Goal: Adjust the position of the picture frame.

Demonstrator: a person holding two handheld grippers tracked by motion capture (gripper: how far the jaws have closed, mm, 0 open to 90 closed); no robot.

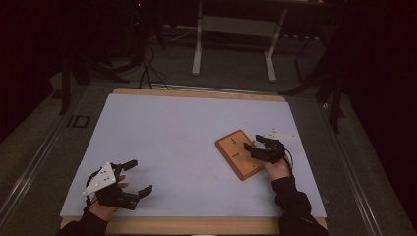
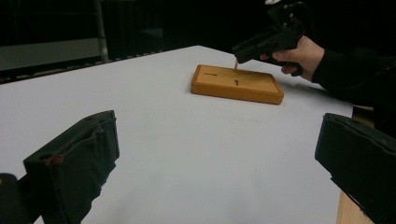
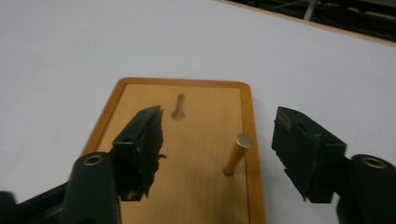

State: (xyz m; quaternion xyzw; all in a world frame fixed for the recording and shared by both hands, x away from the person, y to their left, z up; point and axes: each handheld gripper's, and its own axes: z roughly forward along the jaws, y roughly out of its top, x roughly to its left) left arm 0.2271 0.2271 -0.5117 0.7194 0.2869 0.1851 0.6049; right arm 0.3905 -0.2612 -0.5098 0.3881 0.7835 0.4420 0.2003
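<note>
One round peg [image 3: 236, 154], flat wooden board [image 3: 196, 140]

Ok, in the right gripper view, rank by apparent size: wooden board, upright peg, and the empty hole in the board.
1. Wooden board, largest by far.
2. Upright peg, standing between the open jaws of the right gripper.
3. Empty hole; it looks slightly smaller than the peg, but it lies farther from the camera, so that is unsure.

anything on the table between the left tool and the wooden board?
Nothing: bare white table between the left tool and the wooden board, per the left gripper view.
</note>
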